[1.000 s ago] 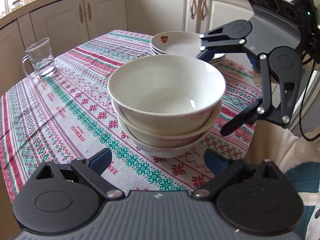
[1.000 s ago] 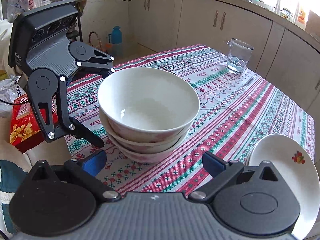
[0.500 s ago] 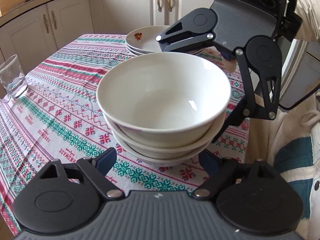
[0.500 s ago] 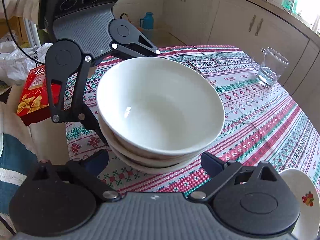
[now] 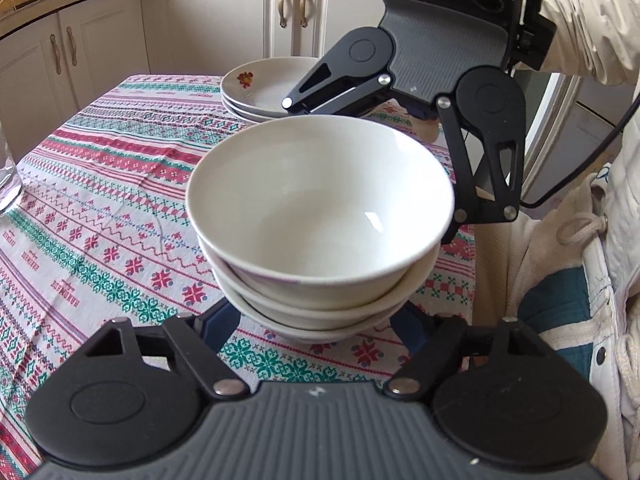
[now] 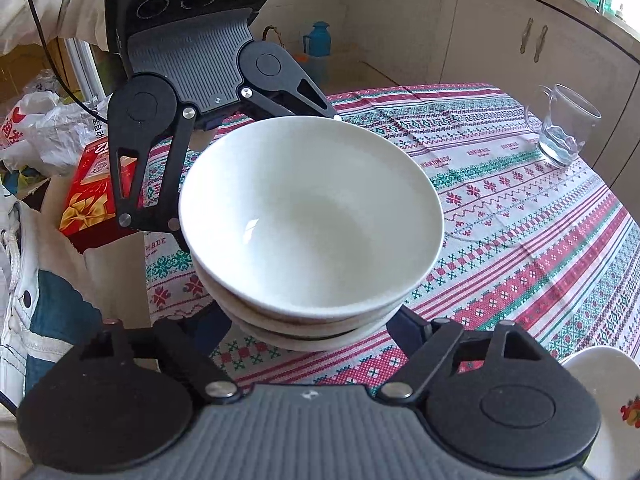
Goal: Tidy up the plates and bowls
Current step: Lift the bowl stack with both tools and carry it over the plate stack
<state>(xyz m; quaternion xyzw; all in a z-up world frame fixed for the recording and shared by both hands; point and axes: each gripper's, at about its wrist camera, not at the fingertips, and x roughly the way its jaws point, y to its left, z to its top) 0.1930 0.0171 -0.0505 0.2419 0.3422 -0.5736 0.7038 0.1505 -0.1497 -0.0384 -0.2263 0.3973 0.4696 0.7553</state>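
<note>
Our left hand-held gripper (image 5: 316, 322) and right hand-held gripper (image 6: 306, 326) are both closing around the bowls (image 5: 320, 216), jaws astride the lowest bowl from opposite sides; we cannot tell whether the pads touch. The stack sits near the table (image 5: 100, 208) edge. Plates (image 5: 264, 88) lie beyond, a glass (image 6: 566, 130) well apart.

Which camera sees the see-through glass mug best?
The right wrist view: the clear glass mug stands whole on the patterned tablecloth, handle showing. The left wrist view catches only a sliver of it at the picture's edge.
</note>
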